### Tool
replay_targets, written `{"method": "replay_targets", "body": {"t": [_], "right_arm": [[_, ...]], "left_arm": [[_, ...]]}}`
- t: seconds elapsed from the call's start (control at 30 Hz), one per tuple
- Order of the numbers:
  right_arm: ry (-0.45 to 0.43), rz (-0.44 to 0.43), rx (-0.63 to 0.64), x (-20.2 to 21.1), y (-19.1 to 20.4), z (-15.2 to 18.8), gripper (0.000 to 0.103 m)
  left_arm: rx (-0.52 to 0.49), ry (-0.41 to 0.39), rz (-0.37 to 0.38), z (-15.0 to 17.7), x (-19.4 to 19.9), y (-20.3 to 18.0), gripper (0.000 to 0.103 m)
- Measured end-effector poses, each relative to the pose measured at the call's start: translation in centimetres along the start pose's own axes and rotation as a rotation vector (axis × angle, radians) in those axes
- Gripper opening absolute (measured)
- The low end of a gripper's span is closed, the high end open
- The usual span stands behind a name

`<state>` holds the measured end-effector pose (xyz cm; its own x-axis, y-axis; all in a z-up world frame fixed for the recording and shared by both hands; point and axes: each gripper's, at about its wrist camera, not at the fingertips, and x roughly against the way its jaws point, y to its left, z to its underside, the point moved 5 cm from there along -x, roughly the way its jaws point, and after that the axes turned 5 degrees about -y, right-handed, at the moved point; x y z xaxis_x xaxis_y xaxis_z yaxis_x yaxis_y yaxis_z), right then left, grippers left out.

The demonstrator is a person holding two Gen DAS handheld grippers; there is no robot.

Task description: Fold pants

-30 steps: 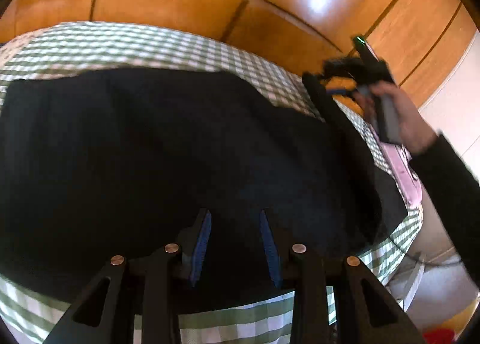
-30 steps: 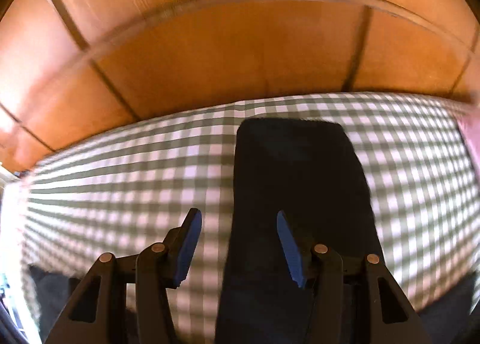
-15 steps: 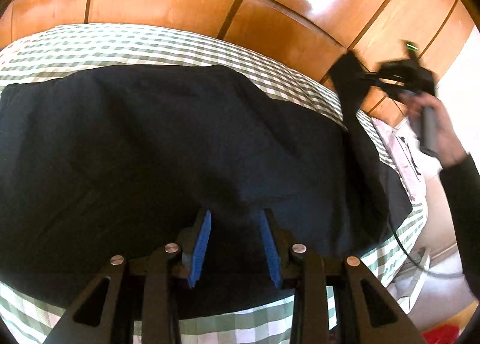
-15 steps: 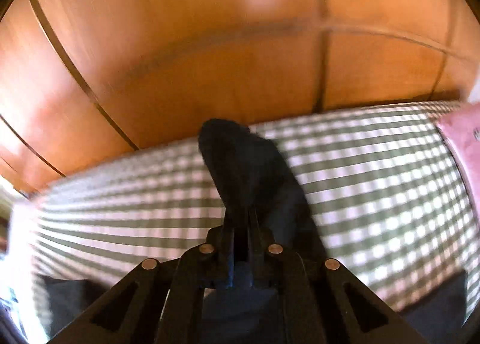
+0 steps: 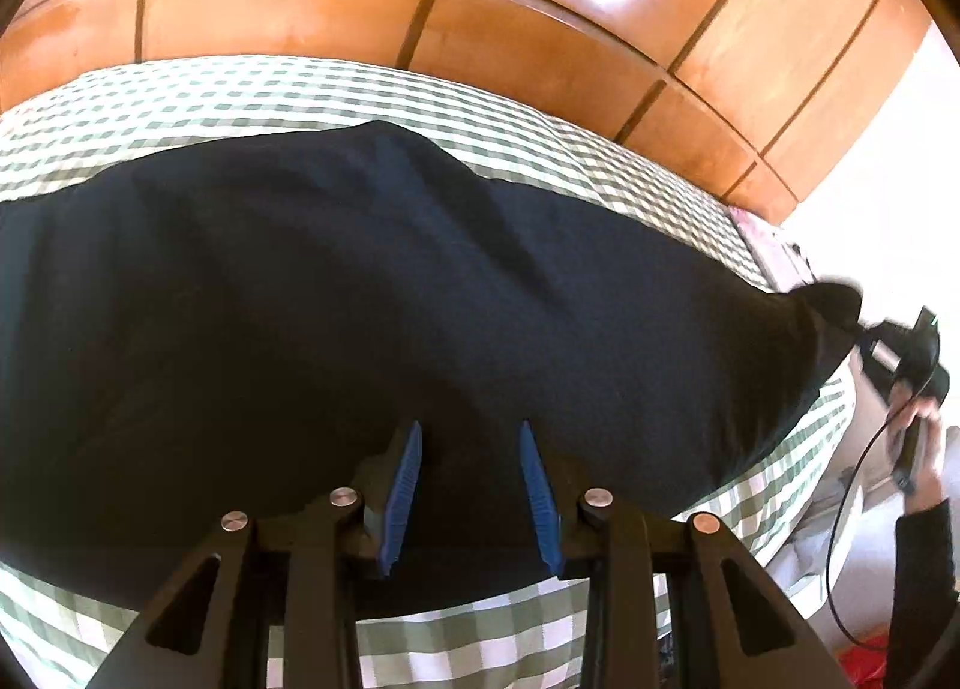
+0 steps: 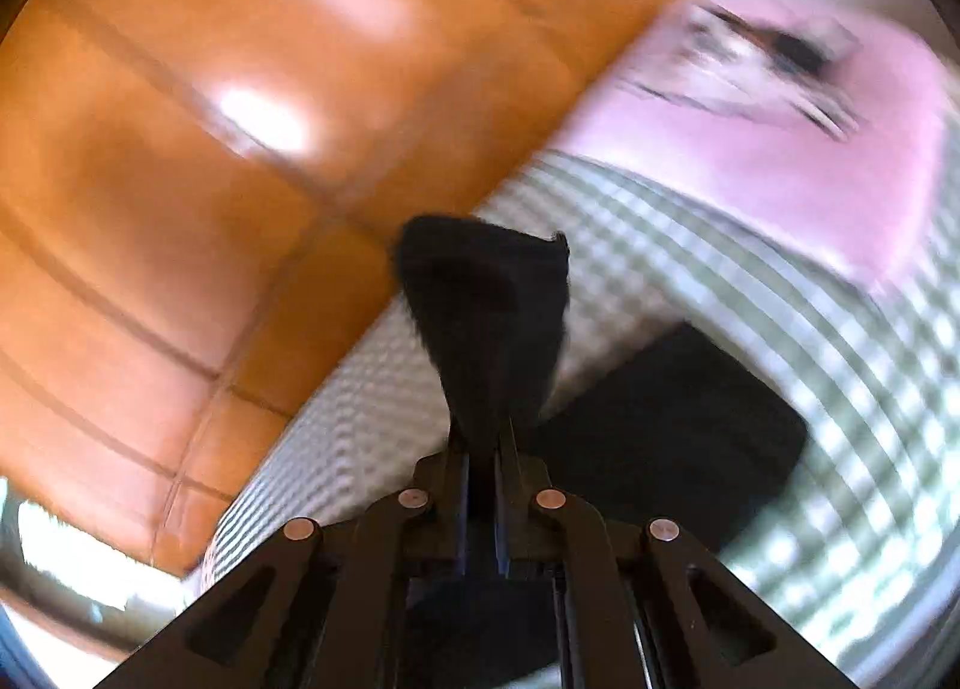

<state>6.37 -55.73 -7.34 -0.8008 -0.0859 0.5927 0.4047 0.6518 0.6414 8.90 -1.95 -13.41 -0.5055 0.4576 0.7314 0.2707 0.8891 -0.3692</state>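
Dark navy pants (image 5: 372,293) lie spread across a green-and-white checked bed (image 5: 252,101). My left gripper (image 5: 471,485) is open, hovering just above the near edge of the pants, holding nothing. My right gripper (image 6: 483,449) is shut on an end of the pants (image 6: 486,305), lifted off the bed. In the left wrist view the right gripper (image 5: 864,332) is at the far right, pulling that end of the pants out past the bed's right side.
A wooden panelled wardrobe (image 5: 480,11) stands behind the bed. A pink pillow (image 6: 798,149) lies at the bed's end. A black cable (image 5: 840,515) hangs near the person's hand (image 5: 924,437) at the right.
The right gripper closed on the pants end, lifted it and swung it rightward and down past the bed's right side. The left gripper stayed open over the near edge.
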Motion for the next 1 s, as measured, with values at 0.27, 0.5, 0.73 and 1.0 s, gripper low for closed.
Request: {"method": "replay_targets", "body": {"t": [0.27,0.5,0.73,1.0], "right_arm": [[0.049,0.051,-0.171,-2.1,-8.0,3.4,0.007],[0.009,0.006,-0.214,-1.0,-8.3,2.2,0.040],[-0.048,0.075,-0.199,-0.9,-8.5,0.7,0.006],[-0.016,0.123,-0.204,-1.5,-11.1,2.2,0.005]], "left_arm": [[-0.034,0.028,-0.019,-0.1,-0.9,-1.6,0.033],[-0.055,0.035,-0.015,0.2,-1.3,-2.4,0.033],[-0.061,0.033,-0.009,0.3,-1.3,-2.7,0.033],[-0.087,0.036,-0.019,0.7,-1.6,-2.8,0.033]]}}
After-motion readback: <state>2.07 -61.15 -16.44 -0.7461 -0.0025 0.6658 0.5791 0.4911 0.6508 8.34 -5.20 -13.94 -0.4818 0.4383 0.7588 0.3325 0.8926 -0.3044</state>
